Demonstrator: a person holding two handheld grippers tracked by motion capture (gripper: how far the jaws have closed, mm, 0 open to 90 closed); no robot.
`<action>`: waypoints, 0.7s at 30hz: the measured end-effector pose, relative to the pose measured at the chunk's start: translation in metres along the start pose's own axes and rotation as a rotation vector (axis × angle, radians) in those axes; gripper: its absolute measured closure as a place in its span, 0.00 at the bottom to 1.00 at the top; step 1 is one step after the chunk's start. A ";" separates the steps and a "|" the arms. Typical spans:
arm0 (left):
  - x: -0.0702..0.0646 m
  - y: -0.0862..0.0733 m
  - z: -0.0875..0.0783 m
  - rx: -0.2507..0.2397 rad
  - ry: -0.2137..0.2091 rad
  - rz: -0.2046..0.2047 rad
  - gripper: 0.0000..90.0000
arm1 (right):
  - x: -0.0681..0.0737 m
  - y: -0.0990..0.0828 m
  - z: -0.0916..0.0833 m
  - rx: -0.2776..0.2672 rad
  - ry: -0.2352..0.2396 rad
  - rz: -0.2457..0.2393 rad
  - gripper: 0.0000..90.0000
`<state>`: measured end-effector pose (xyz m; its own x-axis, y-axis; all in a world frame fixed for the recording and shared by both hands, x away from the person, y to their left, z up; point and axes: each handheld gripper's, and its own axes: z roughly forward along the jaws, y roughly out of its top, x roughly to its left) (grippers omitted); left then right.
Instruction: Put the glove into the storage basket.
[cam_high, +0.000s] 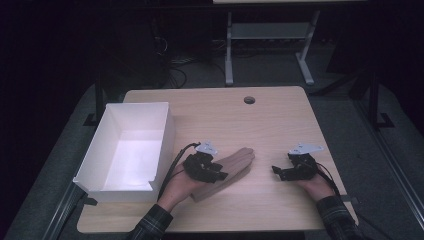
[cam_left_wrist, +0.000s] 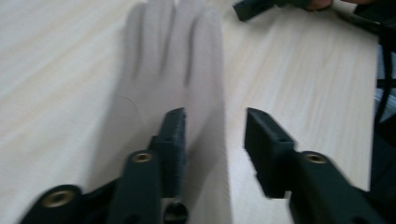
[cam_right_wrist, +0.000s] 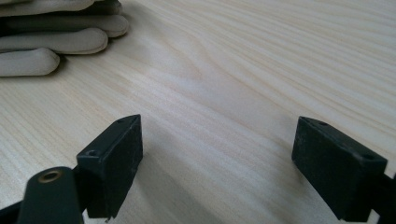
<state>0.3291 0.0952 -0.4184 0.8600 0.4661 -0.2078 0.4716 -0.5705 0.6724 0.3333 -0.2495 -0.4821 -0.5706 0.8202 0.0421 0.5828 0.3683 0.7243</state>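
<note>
Left gripper (cam_left_wrist: 215, 140) fingers parted, beige glove (cam_left_wrist: 173, 79) flat on surface (cam_high: 280, 125) under them, ungripped. Right gripper (cam_right_wrist: 217, 163) fingers wide, empty, glove fingertips beyond. Bare wood between fingers and surface edges; white bin (cam_high: 127, 150) past left gripper.

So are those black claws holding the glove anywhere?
No. The left gripper has open fingers above the glove, not pinching it. The right gripper is open over bare table.
</note>
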 end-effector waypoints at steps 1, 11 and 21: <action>0.000 0.000 0.000 0.000 0.000 0.000 0.56 | 0.000 0.000 0.000 0.000 0.000 0.000 0.17; 0.021 0.011 0.025 0.045 0.061 0.043 0.21 | 0.000 0.001 0.001 0.000 -0.003 -0.004 0.17; 0.019 0.004 0.046 0.128 0.068 0.058 0.16 | 0.000 0.001 0.001 0.000 -0.002 -0.003 0.17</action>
<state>0.3563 0.0710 -0.4522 0.8731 0.4726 -0.1197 0.4466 -0.6769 0.5851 0.3340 -0.2489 -0.4822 -0.5711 0.8199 0.0391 0.5812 0.3703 0.7246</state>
